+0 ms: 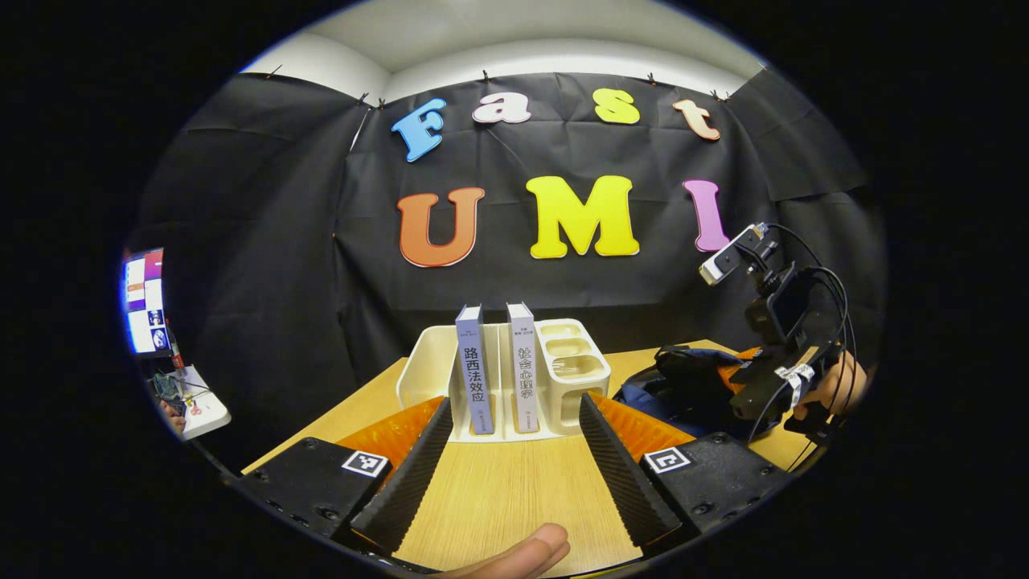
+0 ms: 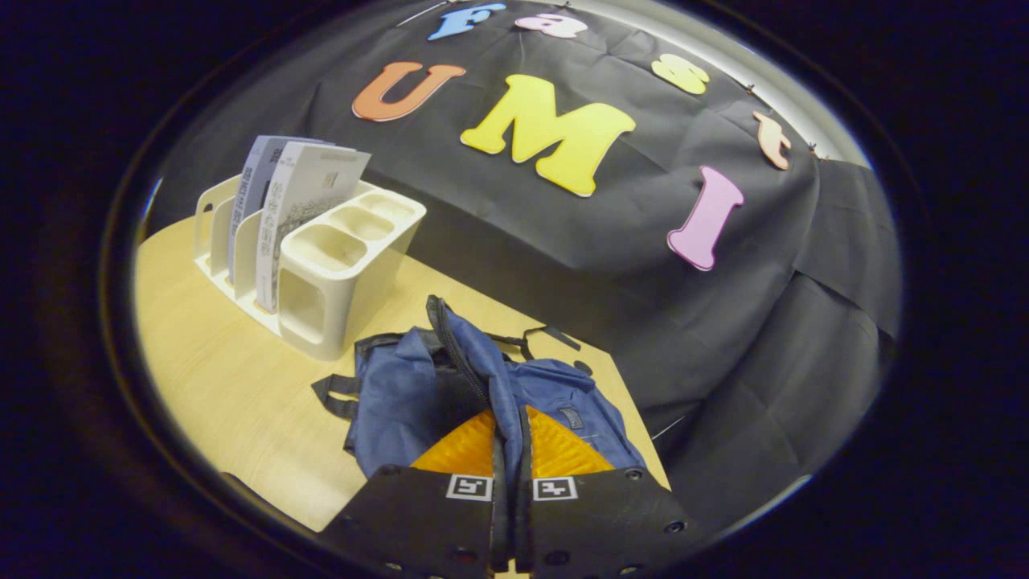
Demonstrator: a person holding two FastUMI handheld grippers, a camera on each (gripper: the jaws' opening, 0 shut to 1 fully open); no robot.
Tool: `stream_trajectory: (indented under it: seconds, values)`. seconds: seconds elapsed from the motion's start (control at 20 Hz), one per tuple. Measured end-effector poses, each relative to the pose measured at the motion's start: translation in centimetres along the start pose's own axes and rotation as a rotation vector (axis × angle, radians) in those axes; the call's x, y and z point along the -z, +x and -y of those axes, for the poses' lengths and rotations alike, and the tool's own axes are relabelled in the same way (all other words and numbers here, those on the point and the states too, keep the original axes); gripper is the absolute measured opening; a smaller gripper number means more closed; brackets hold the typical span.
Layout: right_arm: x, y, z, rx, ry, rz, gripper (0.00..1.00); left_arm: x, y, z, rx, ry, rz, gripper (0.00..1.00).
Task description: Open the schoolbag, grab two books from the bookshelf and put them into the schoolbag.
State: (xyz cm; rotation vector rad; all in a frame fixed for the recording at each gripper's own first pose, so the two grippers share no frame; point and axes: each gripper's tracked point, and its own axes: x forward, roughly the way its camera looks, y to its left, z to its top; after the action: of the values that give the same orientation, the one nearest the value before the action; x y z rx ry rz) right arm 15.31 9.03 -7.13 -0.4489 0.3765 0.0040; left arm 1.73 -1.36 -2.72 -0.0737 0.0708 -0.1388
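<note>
Surface: wooden table (image 1: 498, 490).
Bookshelf (image 1: 563, 354): white; two books (image 1: 498, 370) upright.
Left gripper (image 1: 510, 450): fingers spread, nothing held.
Right gripper (image 2: 508, 438): fingers clamped on blue schoolbag (image 2: 402, 394) fabric.

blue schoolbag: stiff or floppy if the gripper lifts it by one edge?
Likely floppy: the schoolbag lies slumped and creased on the table. Its fabric would probably sag, not hold shape. Loose straps may trail or snag.

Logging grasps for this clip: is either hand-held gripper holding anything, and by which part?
The right hand-held gripper is closed on a fold of the schoolbag fabric beside the zipper. The left hand-held gripper is open, holding nothing.
</note>
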Motion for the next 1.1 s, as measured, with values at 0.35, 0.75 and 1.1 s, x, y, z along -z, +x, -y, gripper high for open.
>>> stream_trajectory:
  seconds: [0.35,0.75,1.1]
  values:
    - [-2.3,0.3,6.4,0.027,0.091,0.035,0.04,1.9,2.0,0.8,-0.03,0.028,-0.034,1.0]
    - [-4.1,0.6,11.0,0.039,0.115,0.102,0.03,4.2,5.2,0.9,-0.036,-0.04,-0.068,1.0]
    - [-5.0,0.7,14.3,0.01,0.158,0.124,0.04,2.3,8.7,-3.0,-0.124,-0.002,-0.088,1.0]
